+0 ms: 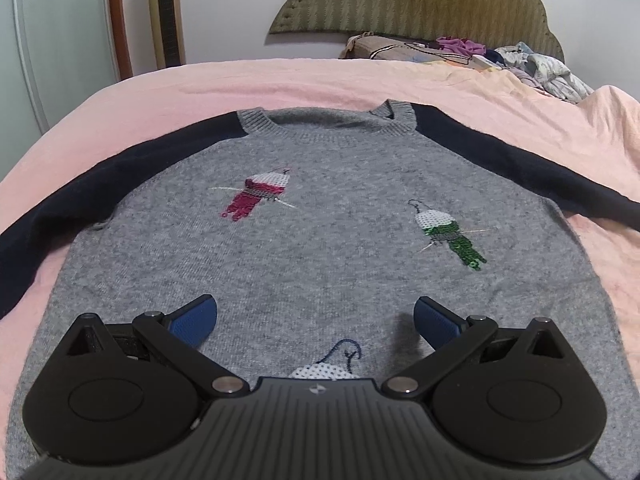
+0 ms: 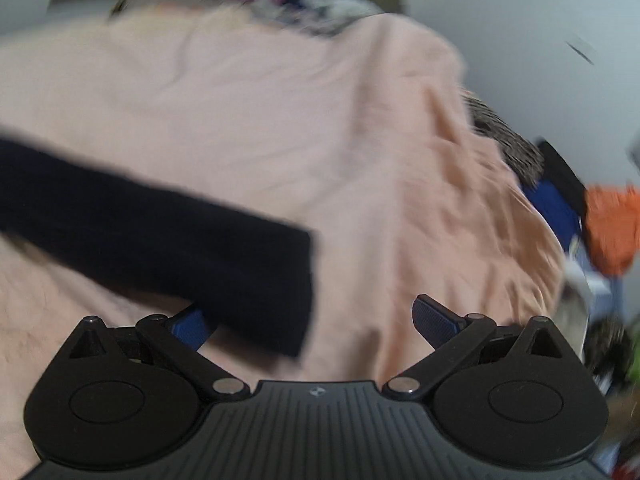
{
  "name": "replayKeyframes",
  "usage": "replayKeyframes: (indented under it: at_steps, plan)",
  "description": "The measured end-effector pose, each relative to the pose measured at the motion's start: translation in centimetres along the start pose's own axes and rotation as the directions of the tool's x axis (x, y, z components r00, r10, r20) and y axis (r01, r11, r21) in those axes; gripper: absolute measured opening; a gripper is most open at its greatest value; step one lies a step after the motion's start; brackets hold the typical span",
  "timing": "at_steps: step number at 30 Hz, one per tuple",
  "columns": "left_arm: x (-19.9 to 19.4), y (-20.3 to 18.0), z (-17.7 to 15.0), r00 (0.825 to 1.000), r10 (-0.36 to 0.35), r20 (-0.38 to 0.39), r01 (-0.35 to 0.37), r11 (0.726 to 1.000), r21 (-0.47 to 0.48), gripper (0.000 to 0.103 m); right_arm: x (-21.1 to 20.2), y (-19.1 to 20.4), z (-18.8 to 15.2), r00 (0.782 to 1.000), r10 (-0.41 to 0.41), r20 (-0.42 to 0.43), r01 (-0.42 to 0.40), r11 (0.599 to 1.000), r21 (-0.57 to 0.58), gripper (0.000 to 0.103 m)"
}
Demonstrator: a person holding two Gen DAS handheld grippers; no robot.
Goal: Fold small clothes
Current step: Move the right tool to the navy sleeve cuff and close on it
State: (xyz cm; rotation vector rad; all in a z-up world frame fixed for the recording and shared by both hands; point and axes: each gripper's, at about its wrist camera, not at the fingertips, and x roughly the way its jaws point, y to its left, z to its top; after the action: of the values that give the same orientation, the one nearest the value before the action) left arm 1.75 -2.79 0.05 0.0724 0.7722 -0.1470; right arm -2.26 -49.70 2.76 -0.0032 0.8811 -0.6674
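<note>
Left gripper (image 1: 315,322) hangs over the lower middle of the sweater (image 1: 320,240) with its jaws spread wide and nothing between the blue pads (image 1: 192,320). That sweater, grey with navy sleeves (image 1: 100,184), lies flat and face up on the pink sheet (image 1: 280,84), neck away from the camera and both sleeves stretched out to the sides. Two sequinned figures, one red (image 1: 256,196) and one green (image 1: 452,236), sit on its chest, and a third is partly hidden under the gripper body. Right gripper (image 2: 314,322) is also spread wide and holds nothing; its view is blurred. A navy sleeve end (image 2: 224,264) lies across the sheet (image 2: 280,120) in front of it, overlapping the left pad (image 2: 188,326), though I cannot tell whether they touch. Beyond the sweater, a heap of clothes (image 1: 540,68) rests against the headboard (image 1: 420,4).
</note>
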Motion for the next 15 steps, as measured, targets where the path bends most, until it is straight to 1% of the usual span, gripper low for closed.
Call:
replayKeyframes:
  at_steps: [1, 2, 3, 4, 5, 6, 7, 8, 9, 10, 11, 12, 13, 15]
  plan:
    - [-0.1, -0.1, 0.1, 1.0, 0.002, 0.001, -0.002, 1.0, 0.004, 0.103, -1.1, -1.5, 0.0, 0.998, 0.047, 0.03, -0.05, 0.993, 0.106, 0.103]
    - [-0.1, -0.2, 0.1, 1.0, 0.005, 0.003, -0.005, 1.0, 0.007, 0.103, -1.7, -3.2, -0.1, 0.99, 0.122, 0.068, -0.134, 0.962, 0.236, 0.103]
    - [-0.2, -0.2, 0.1, 1.0, 0.007, 0.005, -0.007, 1.0, 0.008, 0.103, -1.8, -4.9, -0.2, 0.97, 0.216, 0.113, -0.243, 0.897, 0.369, 0.103]
    - [-0.3, -0.2, 0.2, 1.0, 0.008, 0.007, -0.008, 1.0, 0.007, 0.103, -1.8, -6.3, -1.0, 0.931, 0.321, 0.175, -0.364, 0.791, 0.491, 0.103]
    - [-0.4, -0.2, 0.1, 1.0, 0.008, 0.009, -0.008, 1.0, 0.006, 0.103, -1.4, -7.4, -2.0, 0.879, 0.415, 0.235, -0.468, 0.657, 0.591, 0.103]
    - [-0.6, -0.1, 0.1, 1.0, 0.008, 0.012, -0.008, 1.0, 0.004, 0.103, -0.6, -8.0, -3.0, 0.828, 0.487, 0.277, -0.532, 0.526, 0.663, 0.103]
    - [-0.6, 0.0, 0.1, 1.0, 0.01, 0.012, -0.01, 1.0, 0.002, 0.103, 0.1, -8.2, -3.8, 0.79, 0.538, 0.295, -0.558, 0.431, 0.709, 0.103]
    - [-0.5, 0.0, 0.1, 1.0, 0.011, 0.007, -0.011, 1.0, -0.001, 0.103, 0.7, -8.1, -4.4, 0.767, 0.566, 0.302, -0.567, 0.376, 0.733, 0.103]
    - [-0.4, 0.1, 0.2, 1.0, 0.01, 0.002, -0.01, 1.0, -0.003, 0.103, 1.1, -7.9, -4.7, 0.761, 0.576, 0.299, -0.565, 0.361, 0.742, 0.103]
    - [-0.3, 0.1, 0.2, 1.0, 0.008, -0.005, -0.008, 1.0, -0.005, 0.103, 1.3, -7.5, -4.7, 0.772, 0.567, 0.288, -0.554, 0.375, 0.743, 0.103]
    - [-0.2, 0.1, 0.3, 1.0, 0.005, -0.011, -0.005, 1.0, -0.006, 0.103, 1.4, -7.1, -4.7, 0.79, 0.548, 0.274, -0.536, 0.401, 0.743, 0.103]
    - [-0.2, 0.1, 0.3, 1.0, 0.002, -0.015, -0.002, 1.0, -0.005, 0.103, 1.3, -6.9, -4.8, 0.817, 0.518, 0.254, -0.5, 0.417, 0.759, 0.103]
    - [-0.4, 0.1, 0.3, 1.0, 0.001, -0.011, -0.001, 1.0, -0.003, 0.103, 1.5, -7.1, -5.1, 0.833, 0.489, 0.257, -0.477, 0.401, 0.782, 0.103]
    - [-0.7, 0.2, 0.3, 1.0, 0.008, 0.006, -0.008, 1.0, 0.001, 0.103, 1.0, -7.3, -6.1, 0.83, 0.478, 0.288, -0.48, 0.349, 0.805, 0.103]
